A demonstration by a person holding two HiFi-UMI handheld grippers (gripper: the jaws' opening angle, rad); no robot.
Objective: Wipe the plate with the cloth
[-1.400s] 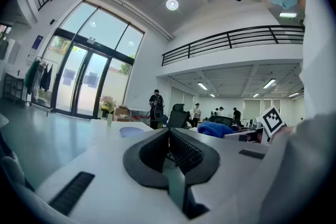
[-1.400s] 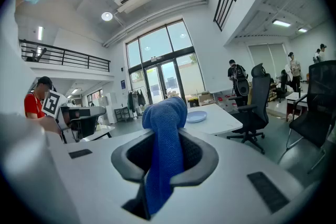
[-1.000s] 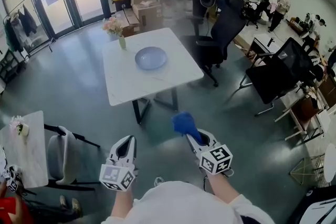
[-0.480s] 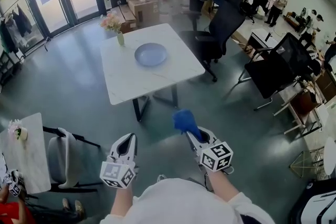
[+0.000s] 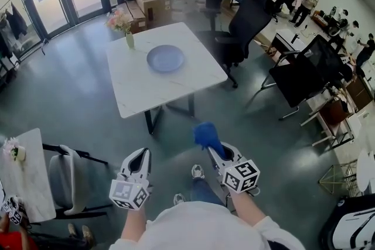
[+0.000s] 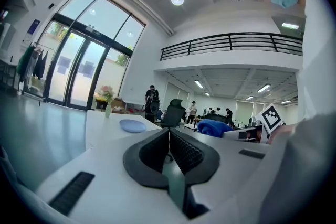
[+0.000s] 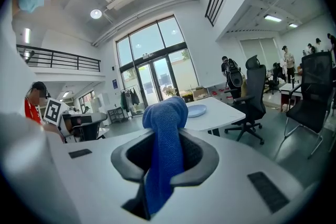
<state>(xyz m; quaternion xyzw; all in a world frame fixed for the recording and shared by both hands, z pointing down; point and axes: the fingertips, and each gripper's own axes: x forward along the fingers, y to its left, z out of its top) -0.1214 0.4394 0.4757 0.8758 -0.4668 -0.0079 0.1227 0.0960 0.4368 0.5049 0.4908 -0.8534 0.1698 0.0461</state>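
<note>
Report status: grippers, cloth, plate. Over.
Left gripper shut, empty. Right gripper shut on blue cloth. Plate on white table ahead, not yet reached. Flower vase near the plate, not touching.

A vase of flowers (image 5: pixel 124 29) stands at the white worktop's (image 5: pixel 146 91) far corner. A black office chair (image 5: pixel 243 23) is beside it, cardboard boxes (image 5: pixel 151 0) behind.

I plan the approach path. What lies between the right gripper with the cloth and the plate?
In the head view, only grey floor and bare top of the table lie between cloth and plate.
</note>
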